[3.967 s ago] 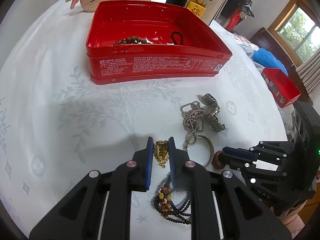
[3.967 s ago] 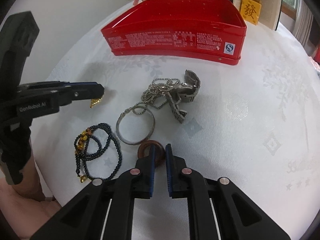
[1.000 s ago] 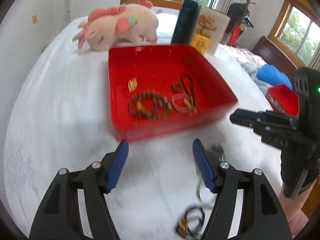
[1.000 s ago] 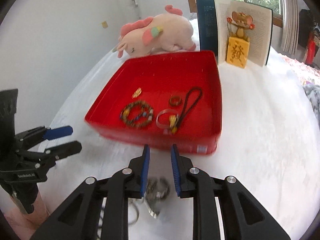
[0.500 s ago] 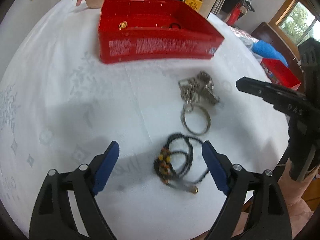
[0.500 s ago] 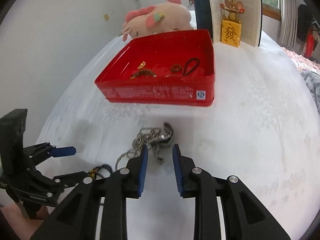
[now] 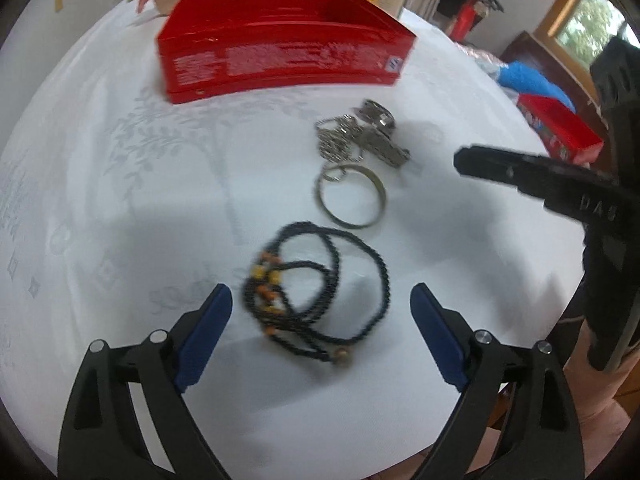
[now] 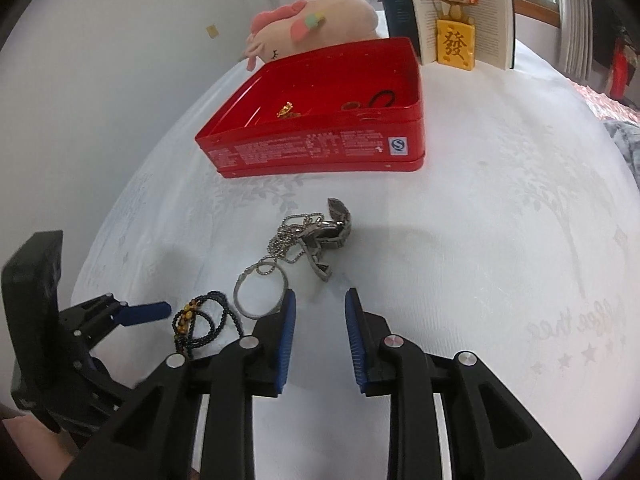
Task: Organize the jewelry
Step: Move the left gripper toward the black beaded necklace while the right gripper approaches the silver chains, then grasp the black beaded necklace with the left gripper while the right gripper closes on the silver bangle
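Note:
A black bead necklace (image 7: pixel 316 280) with amber beads lies on the white tablecloth between the blue pads of my left gripper (image 7: pixel 320 304), whose jaws are opening and do not touch it. Beyond it lie a silver bangle (image 7: pixel 352 200) and a silver chain tangled with a metal watch (image 7: pixel 368 136). My right gripper (image 8: pixel 320 300) hovers just short of the watch (image 8: pixel 324 232), its jaws a little apart with nothing between them. The red tin (image 8: pixel 320 152) behind holds a gold charm (image 8: pixel 285 110), a brown ring (image 8: pixel 350 106) and a black cord loop (image 8: pixel 382 98).
A pink plush toy (image 8: pixel 316 28) and an open book (image 8: pixel 456 12) with a yellow block stand behind the tin. A small red box (image 7: pixel 560 132) and a blue cloth (image 7: pixel 532 80) lie off the table's right. The table's near edge is just below both grippers.
Both grippers have drawn back from over the tin and sunk toward the loose jewelry. The left jaws have spread wider. The gold charm and brown ring held four seconds ago now lie in the tin.

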`<state>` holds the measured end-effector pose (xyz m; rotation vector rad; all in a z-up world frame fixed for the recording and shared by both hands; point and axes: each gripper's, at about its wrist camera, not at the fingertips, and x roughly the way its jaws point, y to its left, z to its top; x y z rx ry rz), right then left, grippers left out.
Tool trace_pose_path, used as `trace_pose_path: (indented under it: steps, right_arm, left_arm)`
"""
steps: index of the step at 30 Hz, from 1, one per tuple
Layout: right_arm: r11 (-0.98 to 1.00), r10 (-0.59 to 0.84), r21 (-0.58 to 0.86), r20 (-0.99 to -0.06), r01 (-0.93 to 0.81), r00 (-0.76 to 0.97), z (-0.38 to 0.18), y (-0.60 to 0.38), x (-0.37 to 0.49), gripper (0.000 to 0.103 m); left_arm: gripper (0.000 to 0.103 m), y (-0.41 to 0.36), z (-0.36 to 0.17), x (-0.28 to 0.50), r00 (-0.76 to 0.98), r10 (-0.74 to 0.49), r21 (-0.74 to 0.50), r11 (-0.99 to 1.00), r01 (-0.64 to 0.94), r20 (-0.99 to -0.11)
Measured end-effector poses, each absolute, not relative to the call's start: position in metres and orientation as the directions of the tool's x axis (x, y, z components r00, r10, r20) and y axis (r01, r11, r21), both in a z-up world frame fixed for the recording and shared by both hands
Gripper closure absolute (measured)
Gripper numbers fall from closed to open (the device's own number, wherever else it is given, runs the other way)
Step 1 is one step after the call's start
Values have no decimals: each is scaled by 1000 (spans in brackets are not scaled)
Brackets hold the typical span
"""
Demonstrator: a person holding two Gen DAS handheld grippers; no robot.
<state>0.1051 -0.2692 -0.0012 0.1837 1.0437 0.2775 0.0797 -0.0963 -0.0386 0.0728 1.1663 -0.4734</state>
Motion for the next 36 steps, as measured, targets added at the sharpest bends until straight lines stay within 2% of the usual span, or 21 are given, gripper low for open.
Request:
trace_pose_path:
  steps: [11, 22, 36]
  right_arm:
    - [944, 327, 301, -818, -131, 473, -5, -272, 107, 77]
    - [945, 327, 296, -821, -140, 468, -7, -269, 108, 77]
    - [944, 329, 281, -828, -171, 455, -6, -258, 109, 76]
  left_arm:
    - [8, -115, -54, 79, 320, -254, -108, 905, 411, -913]
    - [9, -119, -56, 80, 329, -242, -89, 904, 419, -913]
    - [43, -103, -51, 82, 366, -242, -81, 912, 403, -899]
